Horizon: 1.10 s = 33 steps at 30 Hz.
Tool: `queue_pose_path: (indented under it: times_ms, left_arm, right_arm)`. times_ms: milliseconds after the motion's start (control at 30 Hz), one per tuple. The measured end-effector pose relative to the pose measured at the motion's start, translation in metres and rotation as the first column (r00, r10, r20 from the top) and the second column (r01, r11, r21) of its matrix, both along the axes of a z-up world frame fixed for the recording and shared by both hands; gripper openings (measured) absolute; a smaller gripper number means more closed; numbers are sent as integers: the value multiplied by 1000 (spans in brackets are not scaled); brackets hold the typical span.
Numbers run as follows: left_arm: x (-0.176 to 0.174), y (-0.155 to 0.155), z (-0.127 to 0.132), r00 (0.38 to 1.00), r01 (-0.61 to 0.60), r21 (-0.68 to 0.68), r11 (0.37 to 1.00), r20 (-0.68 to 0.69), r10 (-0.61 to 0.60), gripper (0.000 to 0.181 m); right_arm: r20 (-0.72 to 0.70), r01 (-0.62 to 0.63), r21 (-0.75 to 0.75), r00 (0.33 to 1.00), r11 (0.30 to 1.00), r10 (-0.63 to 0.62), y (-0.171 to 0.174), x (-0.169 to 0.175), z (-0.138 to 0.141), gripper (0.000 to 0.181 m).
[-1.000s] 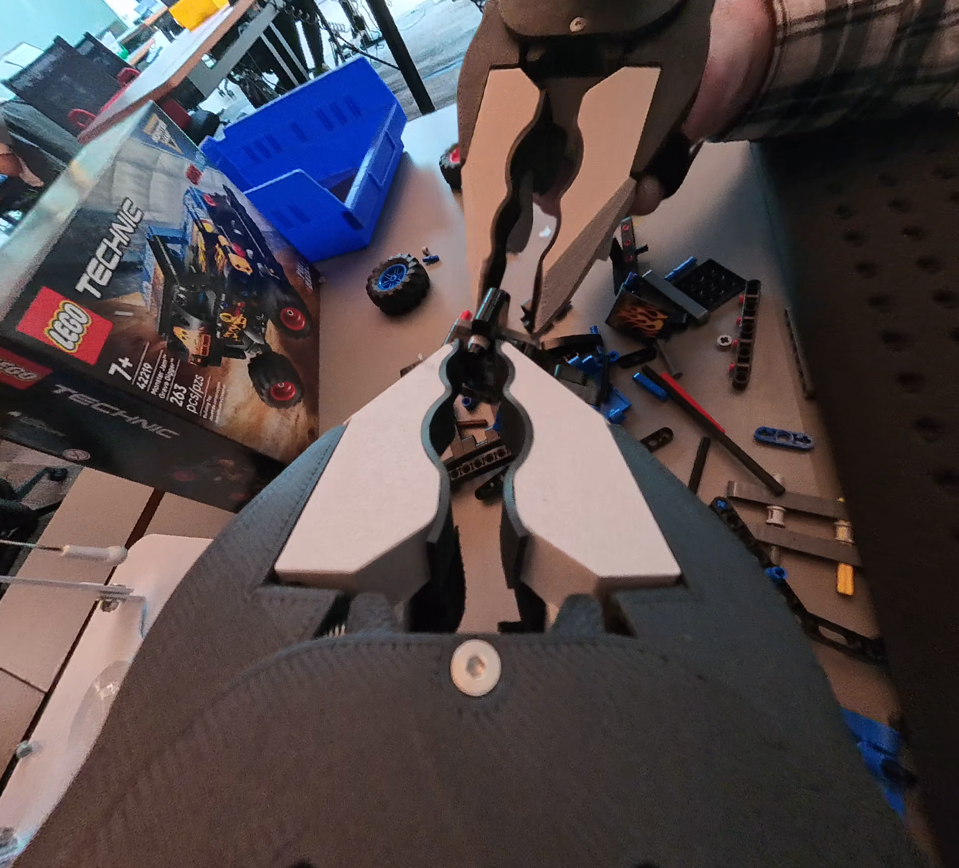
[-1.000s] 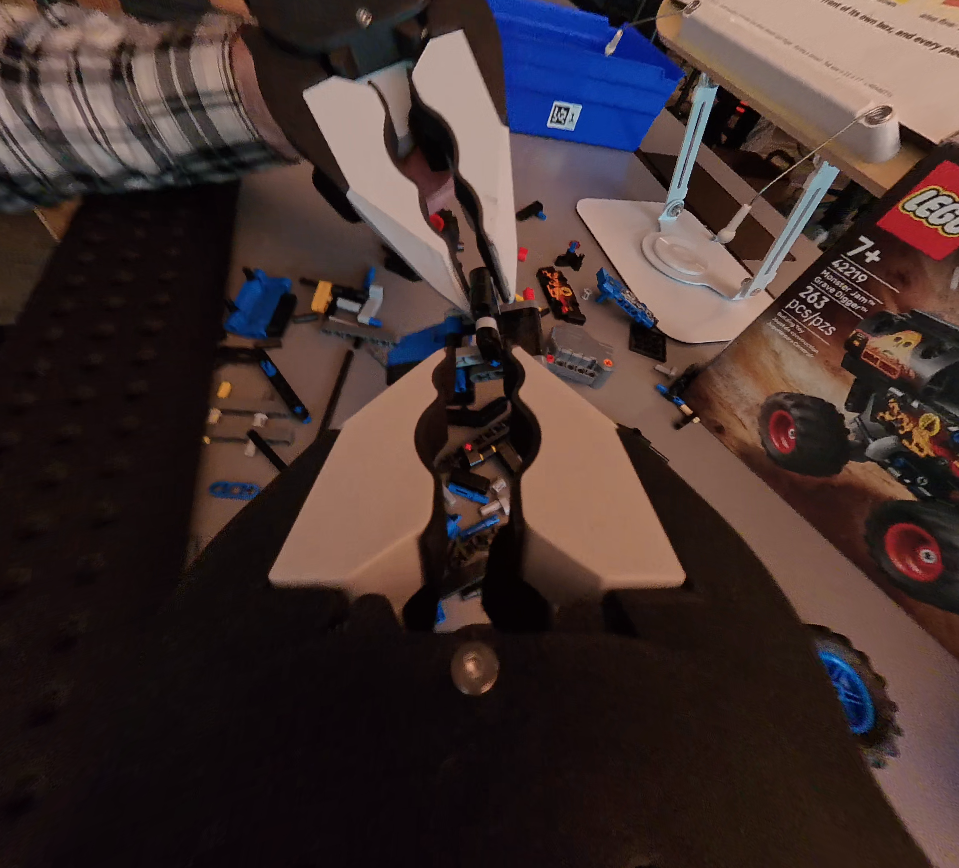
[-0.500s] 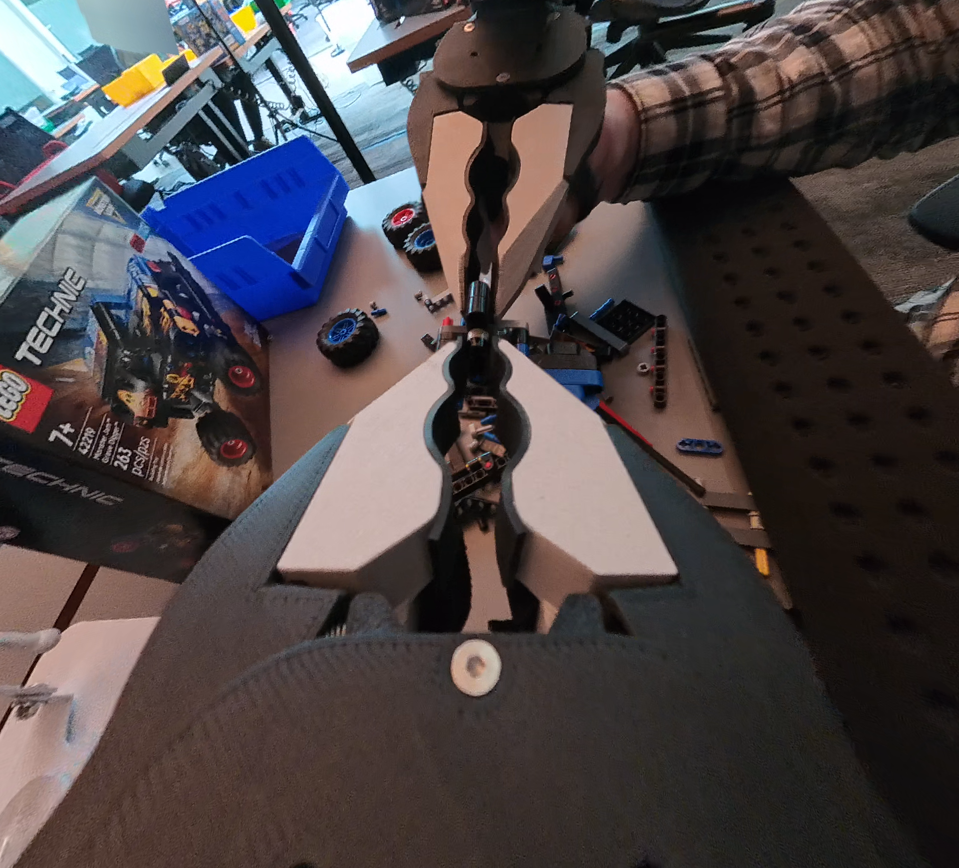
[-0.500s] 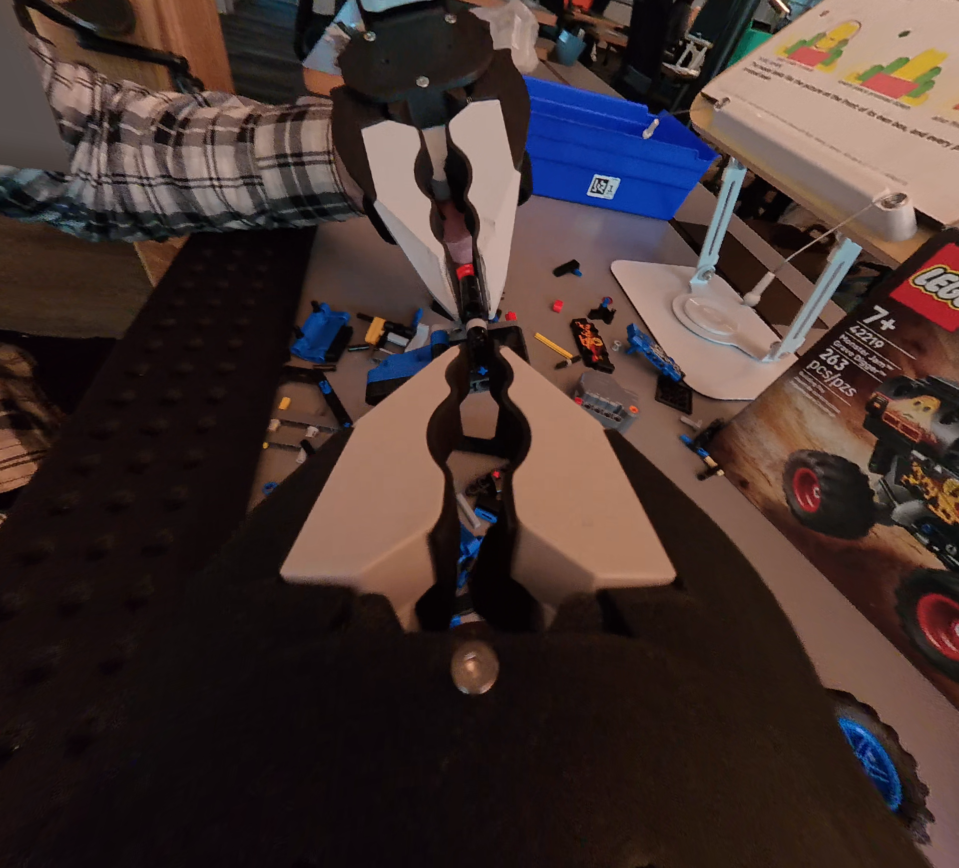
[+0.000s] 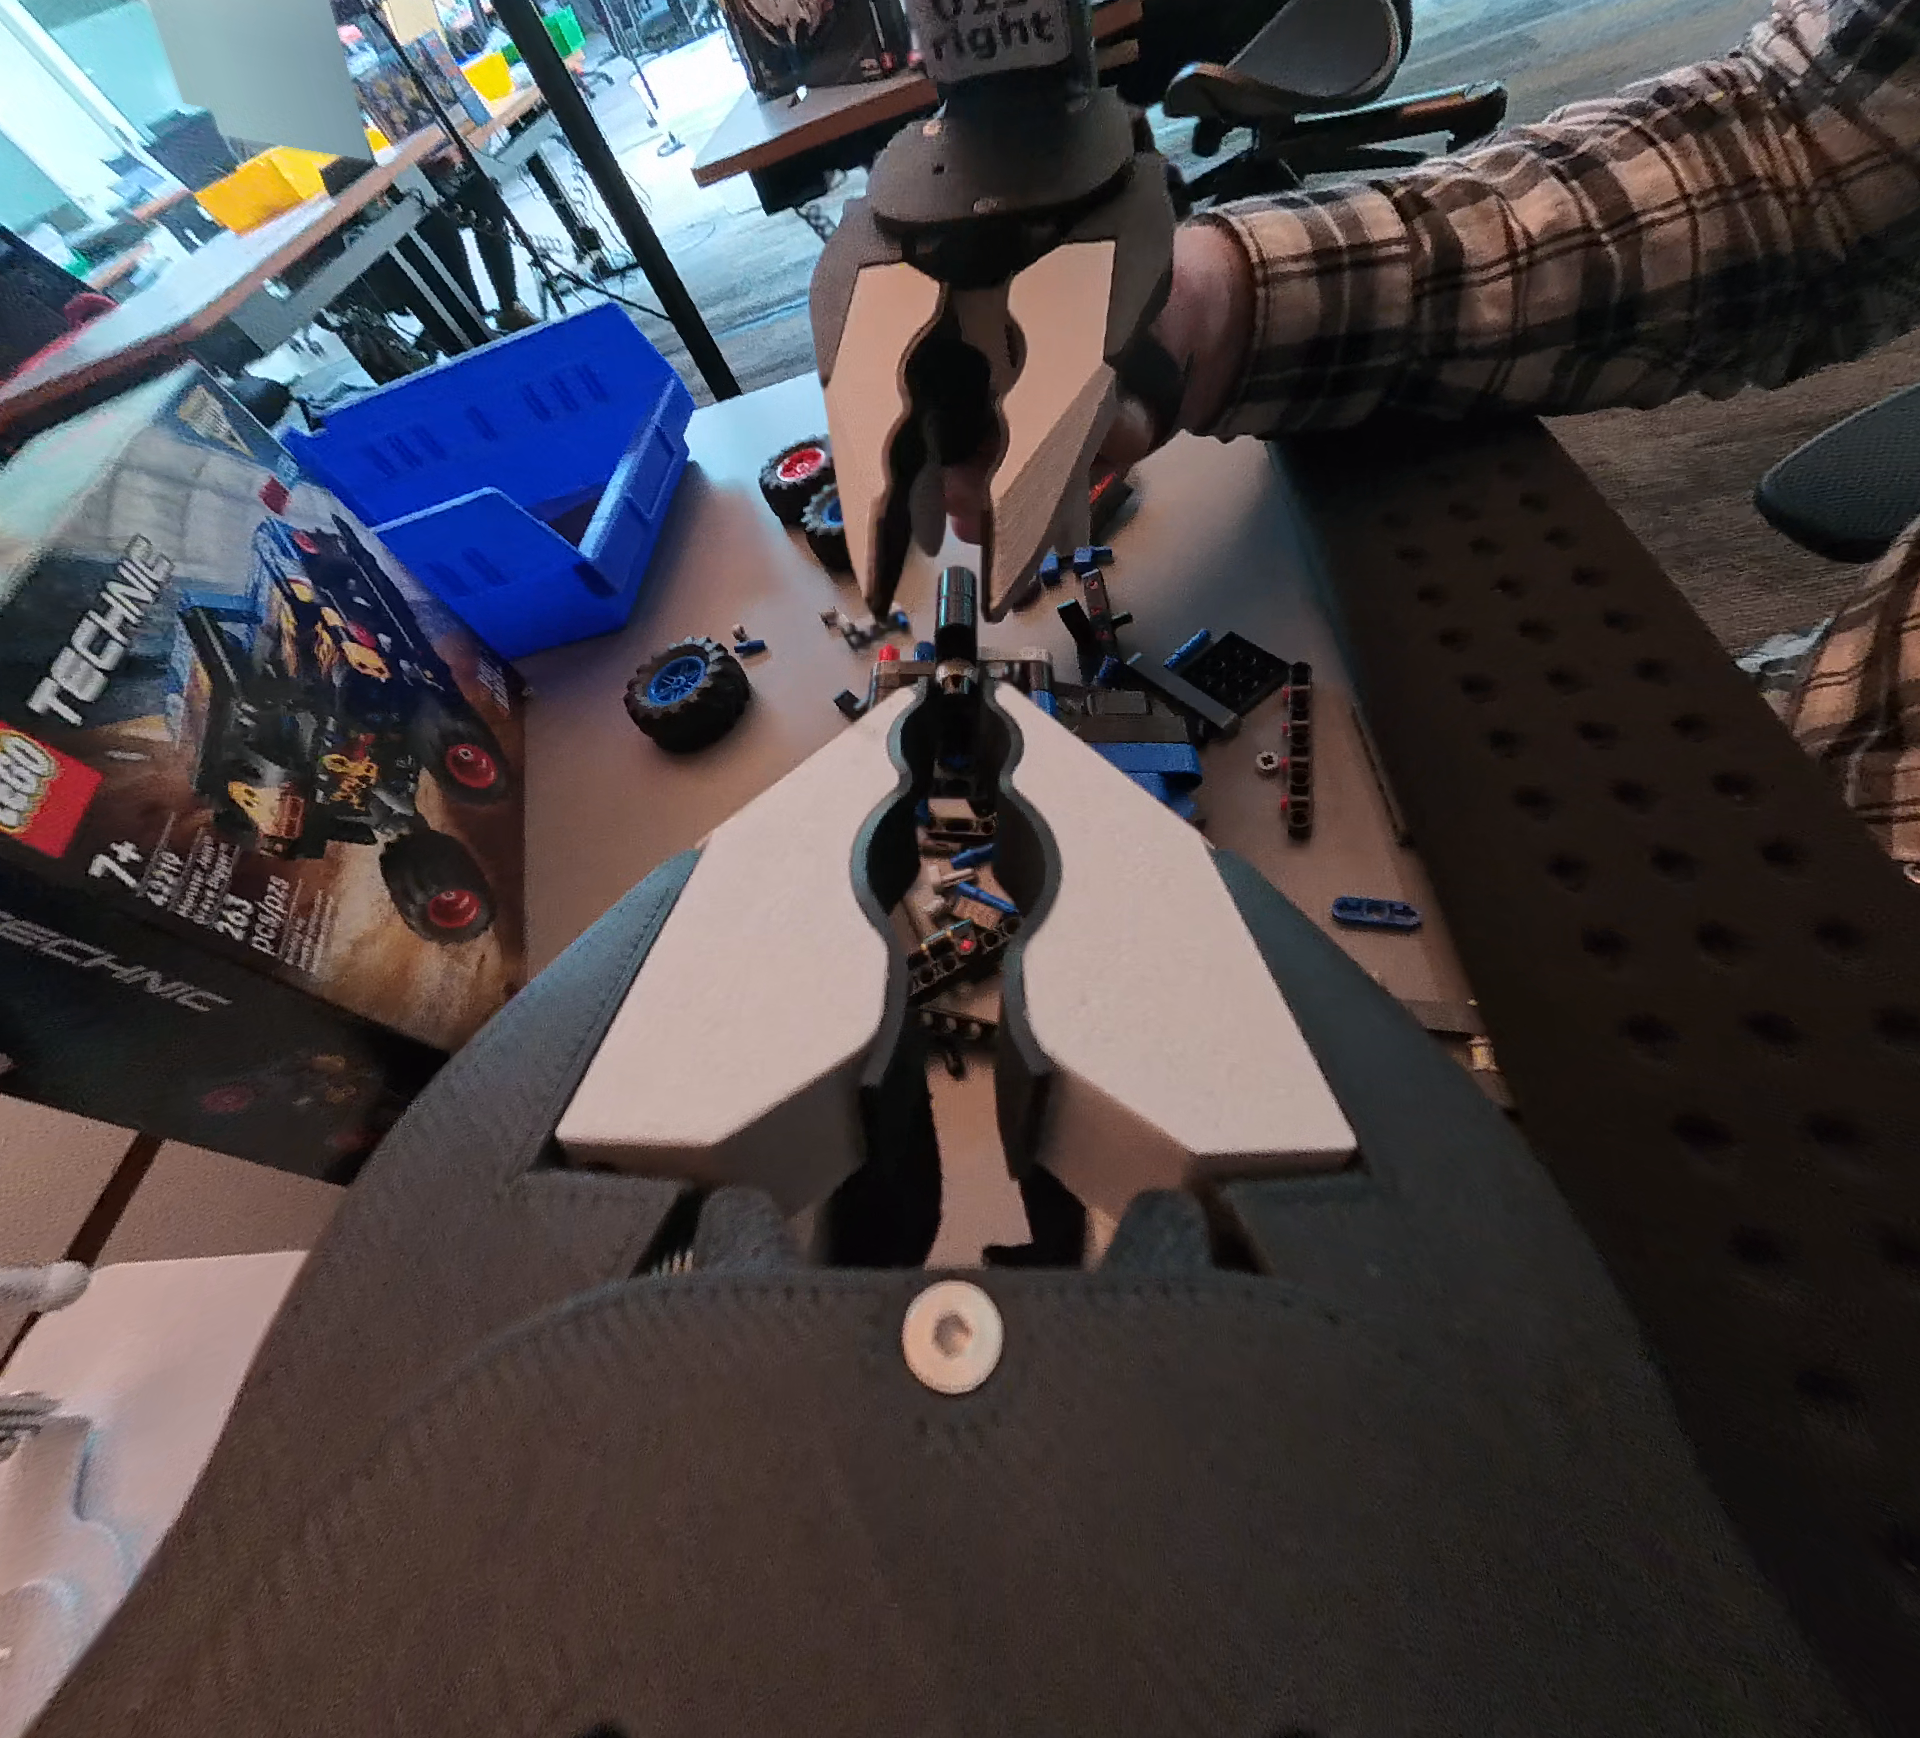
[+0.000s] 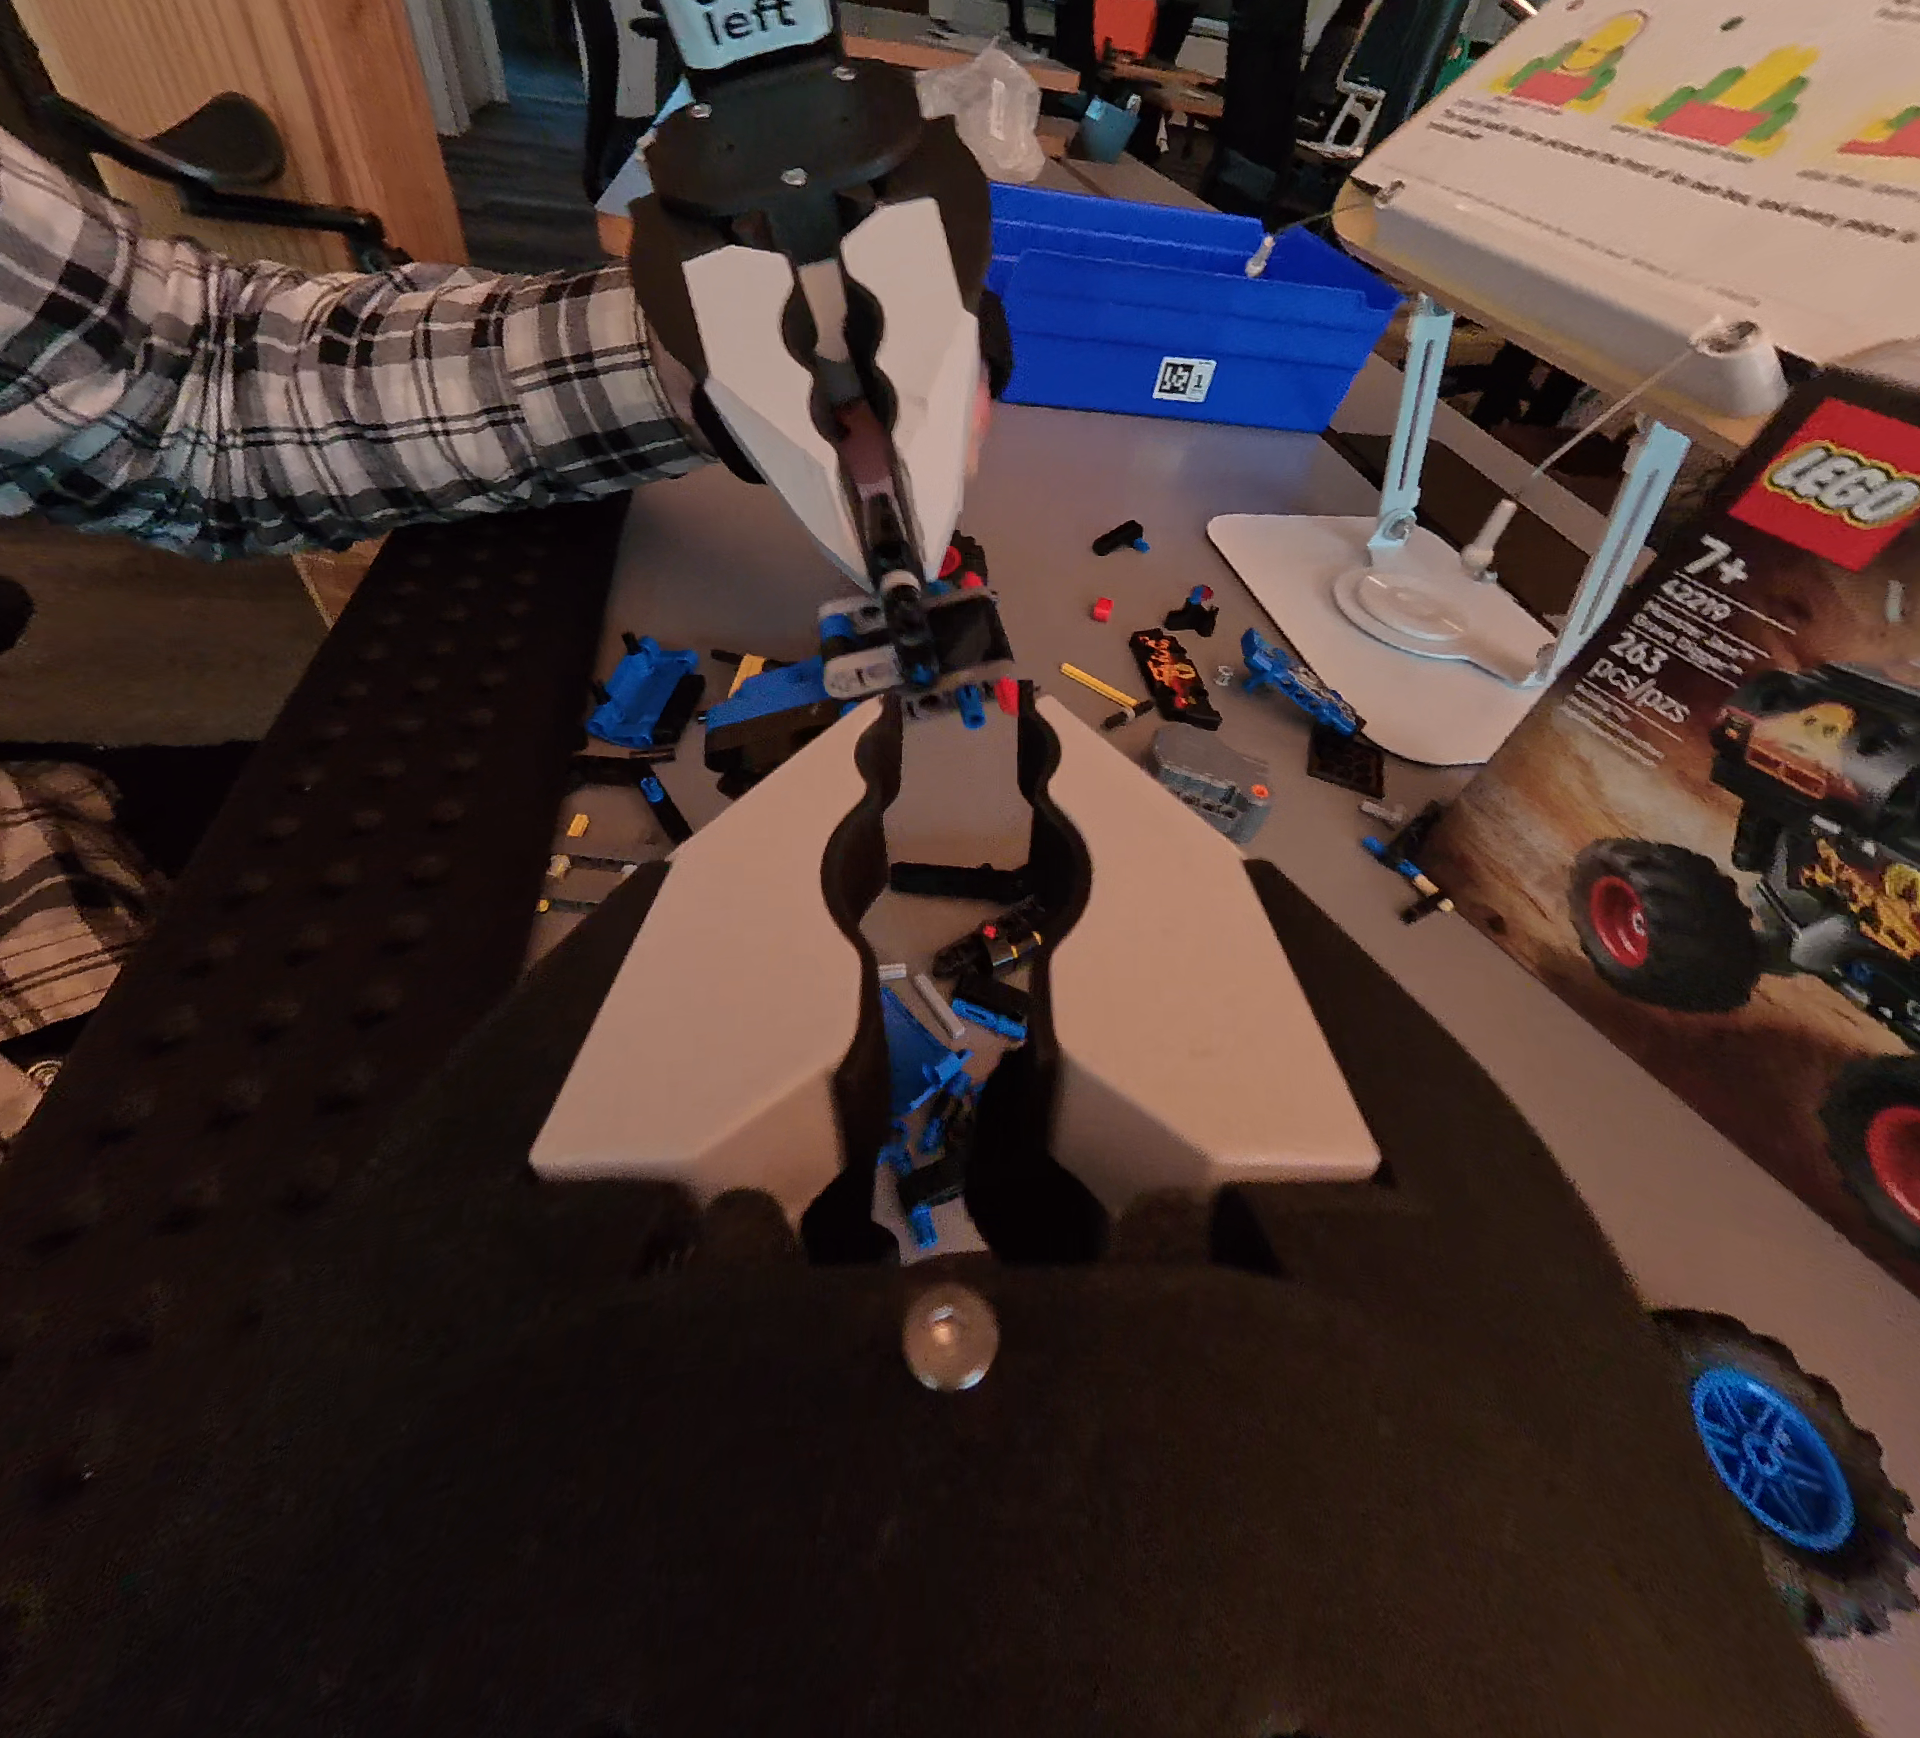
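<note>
Black-and-blue brick assembly (image 6: 904, 639) pinched in left tongs (image 5: 954, 686), seemingly just clear of spread right tongs (image 6: 956, 712).

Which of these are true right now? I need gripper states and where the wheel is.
1. The left gripper is shut on the small brick assembly. True.
2. The right gripper is clamped on that assembly too. False: its jaws stand open, just short of it.
3. The blue-hubbed wheel sits inside the blue bin. False: it lies on the table, outside the bin.
4. Loose parts lie scattered on the table near both grippers. True.
</note>
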<state>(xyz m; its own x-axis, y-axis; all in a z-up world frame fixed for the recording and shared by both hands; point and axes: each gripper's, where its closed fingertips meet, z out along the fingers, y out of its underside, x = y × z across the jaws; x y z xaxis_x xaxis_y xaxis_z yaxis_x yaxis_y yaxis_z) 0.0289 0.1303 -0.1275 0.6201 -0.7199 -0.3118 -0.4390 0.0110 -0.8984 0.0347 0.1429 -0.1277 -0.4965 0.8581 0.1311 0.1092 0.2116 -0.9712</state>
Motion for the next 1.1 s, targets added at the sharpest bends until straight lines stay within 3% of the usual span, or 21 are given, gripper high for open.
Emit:
queue_pose_path:
  times_ms: [200,533,700,833,967,1100]
  left_arm:
    - [6,0,2,990,-4,125,992,-137,21,5]
    - [17,-1,8,963,7,251,968,-262,61,6]
    - [9,-3,22,992,-21,218,976,-117,48,20]
    - [-13,3,30,990,-64,79,995,133,53,22]
    - [-5,8,18,989,-34,23,999,147,30,17]
    - [9,8,5,997,-13,0,1000,73,13,6]
  right_arm:
    - [64,8,-179,998,984,3,15,-2,-4,19]
    - [24,-106,-274,993,956,117,0,5,8,3]
    - [-8,-78,-207,997,975,78,4,7,12,1]
    - [-31,-87,-189,996,978,83,2,9,15,1]
    - [-26,-91,-134,996,987,88,-5,8,12,1]
    - [-43,-76,-82,996,994,73,-7,8,13,1]
